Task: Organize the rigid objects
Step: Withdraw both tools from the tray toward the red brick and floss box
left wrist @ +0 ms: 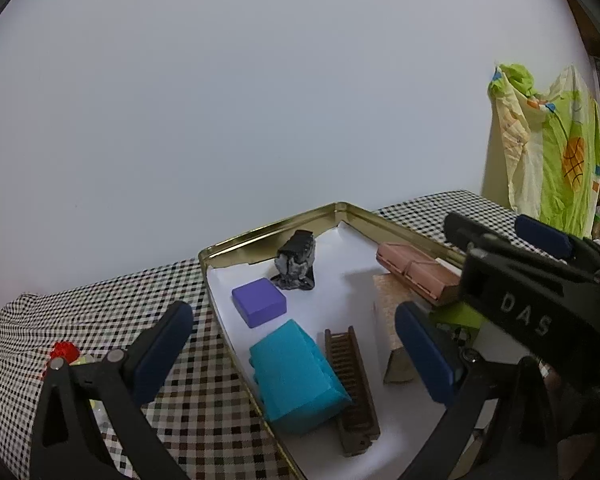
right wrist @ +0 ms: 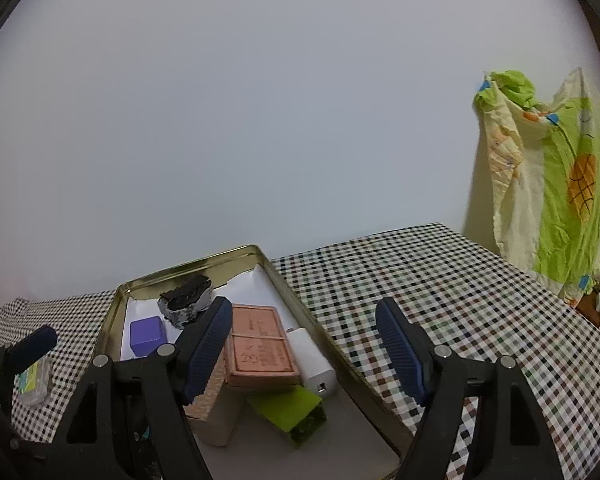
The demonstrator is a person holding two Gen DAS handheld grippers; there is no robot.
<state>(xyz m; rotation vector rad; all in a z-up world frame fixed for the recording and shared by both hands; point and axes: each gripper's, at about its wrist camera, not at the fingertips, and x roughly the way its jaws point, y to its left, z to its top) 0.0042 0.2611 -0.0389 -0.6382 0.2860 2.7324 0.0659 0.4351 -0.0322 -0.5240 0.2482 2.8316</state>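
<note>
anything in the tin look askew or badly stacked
Yes. The pink box sits tilted on top of the cork block, green box and white cylinder instead of lying flat on the tin tray, so that pile looks unstable.

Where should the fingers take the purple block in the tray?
Probably across the two long flat sides of the purple block, coming from above: it lies flat on the tray floor with free space around it, and its low height suits a top-down pinch.

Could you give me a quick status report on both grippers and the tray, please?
Left gripper open, empty. Right gripper open, empty. Gold tray holds purple block, teal block, brown comb, pink box. Nothing blocking.
</note>
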